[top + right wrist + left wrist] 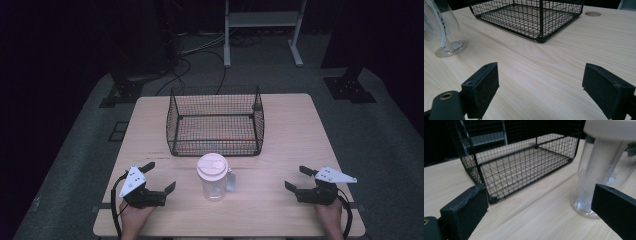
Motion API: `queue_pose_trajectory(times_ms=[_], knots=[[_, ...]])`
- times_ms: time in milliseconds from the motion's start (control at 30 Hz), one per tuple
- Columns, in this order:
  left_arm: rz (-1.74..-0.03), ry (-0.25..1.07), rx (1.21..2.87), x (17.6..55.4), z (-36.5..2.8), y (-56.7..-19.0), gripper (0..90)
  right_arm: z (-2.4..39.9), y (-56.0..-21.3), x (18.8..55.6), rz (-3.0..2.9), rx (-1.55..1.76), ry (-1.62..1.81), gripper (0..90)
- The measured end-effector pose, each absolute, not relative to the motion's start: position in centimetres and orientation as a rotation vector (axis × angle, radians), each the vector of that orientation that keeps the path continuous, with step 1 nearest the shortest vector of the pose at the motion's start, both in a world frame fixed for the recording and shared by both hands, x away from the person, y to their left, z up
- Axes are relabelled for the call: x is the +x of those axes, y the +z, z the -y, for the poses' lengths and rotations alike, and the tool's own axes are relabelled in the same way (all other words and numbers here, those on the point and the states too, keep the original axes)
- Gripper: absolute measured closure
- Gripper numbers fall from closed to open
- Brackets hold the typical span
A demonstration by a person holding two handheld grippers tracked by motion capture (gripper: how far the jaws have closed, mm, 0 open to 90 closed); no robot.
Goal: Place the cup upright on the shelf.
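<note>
High view: the clear plastic tumbler with a cream lid (215, 178) stands on the light wooden desk (290, 135), just before the black wire-mesh basket (215, 122), midway between the left gripper (161, 178) and right gripper (295, 178), reachable by both.

Left gripper view: jaws spread wide, tumbler (599, 170) beside the right jaw (likely first to grasp).

Right gripper view: jaws apart, holding nothing.

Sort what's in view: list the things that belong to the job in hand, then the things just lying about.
Belongs to the job:
- clear cup with a white lid, standing on the table between the grippers
- wire basket, empty, just behind the cup
- left gripper, open
- right gripper, open

Just lying about:
- white stand beyond the table
- cables on the floor
</note>
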State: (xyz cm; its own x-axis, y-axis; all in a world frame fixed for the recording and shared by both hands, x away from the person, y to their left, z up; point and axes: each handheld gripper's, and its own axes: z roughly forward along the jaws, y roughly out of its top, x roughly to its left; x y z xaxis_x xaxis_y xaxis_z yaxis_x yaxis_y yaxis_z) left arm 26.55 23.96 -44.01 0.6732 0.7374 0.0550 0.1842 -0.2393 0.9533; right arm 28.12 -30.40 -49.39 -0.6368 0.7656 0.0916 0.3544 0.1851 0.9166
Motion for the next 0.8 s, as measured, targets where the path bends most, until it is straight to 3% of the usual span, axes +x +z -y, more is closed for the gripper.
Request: queue_pose_trajectory(times_ms=[800], knots=[[-0.499, 0.427, 1.846, 26.4, -20.2, -39.9, 0.1, 30.5, -49.4, 28.1, -2.081, 1.055, 1.449, 12.8]])
